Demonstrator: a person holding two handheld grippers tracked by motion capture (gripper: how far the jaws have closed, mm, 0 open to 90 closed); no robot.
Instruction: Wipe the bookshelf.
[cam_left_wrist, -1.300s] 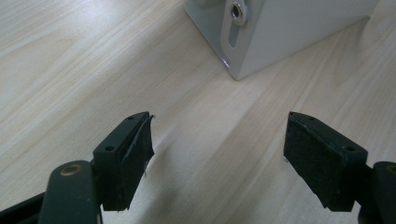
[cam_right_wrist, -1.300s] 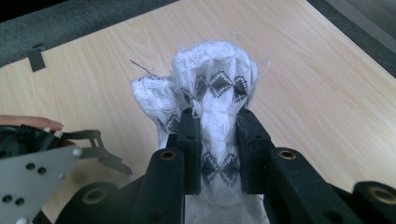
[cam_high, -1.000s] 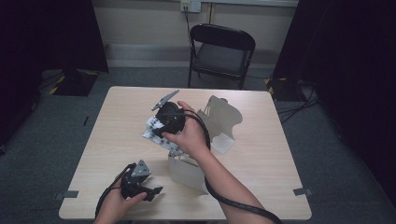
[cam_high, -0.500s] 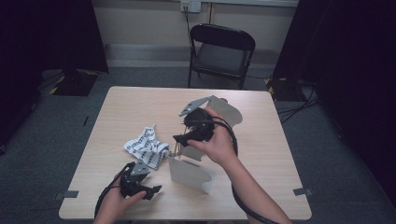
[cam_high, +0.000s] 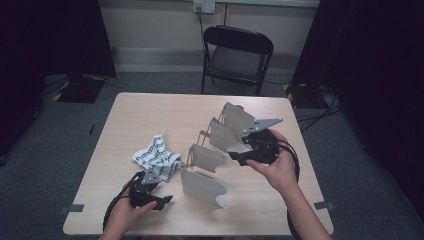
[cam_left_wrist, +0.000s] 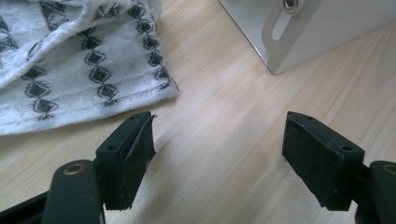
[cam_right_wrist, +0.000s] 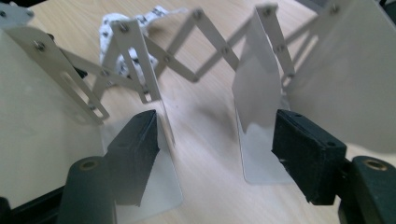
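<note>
Bench (cam_high: 150, 112), pale wood, centre of the high view. Folding rack (cam_high: 215, 150) stands on it: four pale divider plates joined by a scissor linkage, stretched out. Its long axis runs on a diagonal from lower centre of the frame up toward the right of centre. Plates upright, slots between them hold nothing that I can see. Nearest plate (cam_high: 202, 187) sits at lower centre, farthest plate (cam_high: 237, 117) at the upper end.

Patterned cloth (cam_high: 156, 156), white with dark diamond print, lies crumpled on the bench just left of the rack, long side tending up-left to down-right.

Left gripper (cam_high: 162, 201) at lower left, low over the bench, aimed at the cloth's near edge. Left gripper view: fingers (cam_left_wrist: 133, 156) stand well apart, bare wood between them, cloth (cam_left_wrist: 70, 65) just beyond the tips, untouched.

Right gripper (cam_high: 235, 159) at right of centre, beside the rack's upper half. Its fingers (cam_right_wrist: 303, 156) have just been opening; right gripper view shows them wide, two rack plates (cam_right_wrist: 259, 93) ahead, nothing gripped.

Black chair (cam_high: 237, 55) beyond the bench, top centre.
</note>
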